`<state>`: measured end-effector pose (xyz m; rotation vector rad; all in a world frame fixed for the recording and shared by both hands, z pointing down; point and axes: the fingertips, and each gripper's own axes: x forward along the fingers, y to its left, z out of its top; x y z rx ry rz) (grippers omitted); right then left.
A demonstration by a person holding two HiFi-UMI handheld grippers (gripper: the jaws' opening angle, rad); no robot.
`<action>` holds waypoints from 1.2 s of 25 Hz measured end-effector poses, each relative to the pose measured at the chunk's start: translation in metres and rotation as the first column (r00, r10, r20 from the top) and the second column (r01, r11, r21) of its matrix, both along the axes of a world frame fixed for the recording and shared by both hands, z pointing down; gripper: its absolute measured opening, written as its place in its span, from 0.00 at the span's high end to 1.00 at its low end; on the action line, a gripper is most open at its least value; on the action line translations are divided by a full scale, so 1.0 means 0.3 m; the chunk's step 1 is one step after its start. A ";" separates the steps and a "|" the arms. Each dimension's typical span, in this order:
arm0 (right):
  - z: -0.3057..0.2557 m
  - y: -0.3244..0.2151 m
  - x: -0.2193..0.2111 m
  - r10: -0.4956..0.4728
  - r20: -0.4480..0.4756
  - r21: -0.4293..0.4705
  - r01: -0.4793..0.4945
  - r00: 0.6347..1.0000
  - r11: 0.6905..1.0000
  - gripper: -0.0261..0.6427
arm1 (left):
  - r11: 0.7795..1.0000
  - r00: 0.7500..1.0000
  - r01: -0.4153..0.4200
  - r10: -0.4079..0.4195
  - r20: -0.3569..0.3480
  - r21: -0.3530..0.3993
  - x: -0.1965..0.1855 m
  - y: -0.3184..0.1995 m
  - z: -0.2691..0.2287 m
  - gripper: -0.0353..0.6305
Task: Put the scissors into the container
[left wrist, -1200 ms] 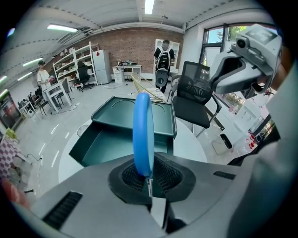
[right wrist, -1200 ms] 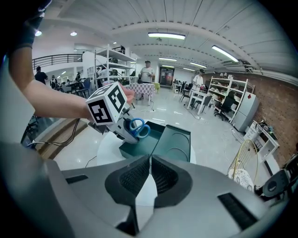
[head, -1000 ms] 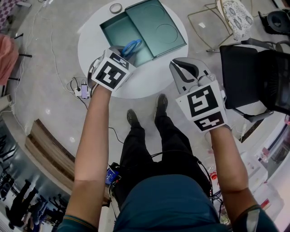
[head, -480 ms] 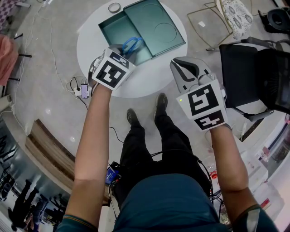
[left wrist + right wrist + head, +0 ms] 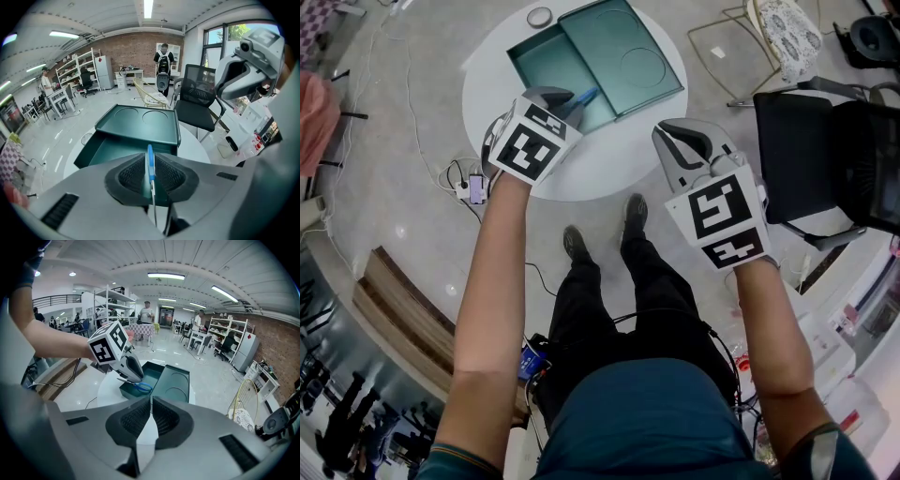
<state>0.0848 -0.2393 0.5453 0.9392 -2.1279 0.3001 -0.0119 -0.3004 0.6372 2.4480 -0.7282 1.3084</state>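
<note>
One blue-handled scissors (image 5: 149,159) pinched in left tool (image 5: 151,176) over one rectangular teal container (image 5: 546,64); right tool (image 5: 151,417) closed, empty; round white counter (image 5: 614,161).

1. The room is bright and evenly lit. Long ceiling lights (image 5: 164,275) run overhead in both gripper views, and one strip (image 5: 148,8) burns out to plain white.
2. Daylight comes in through a window (image 5: 225,35) and is overexposed.
3. In the head view the glossy floor (image 5: 384,187) shows pale glare, and the white table (image 5: 581,178) is nearly washed out.
4. Shadows are soft and faint throughout.
5. Both gripper views are fisheye: straight lines bow, and dark corners ring the picture.
6. Close to the lens, the scissors (image 5: 149,164) look slightly soft; the far room is sharper.
7. The head view is clear in the middle and stretched toward its edges.
</note>
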 end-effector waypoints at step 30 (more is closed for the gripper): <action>-0.333 0.080 -0.041 0.015 0.003 0.103 -0.015 1.000 0.995 0.90 | 0.986 1.000 -0.027 0.025 0.017 0.164 -0.148 0.119 -0.476 0.86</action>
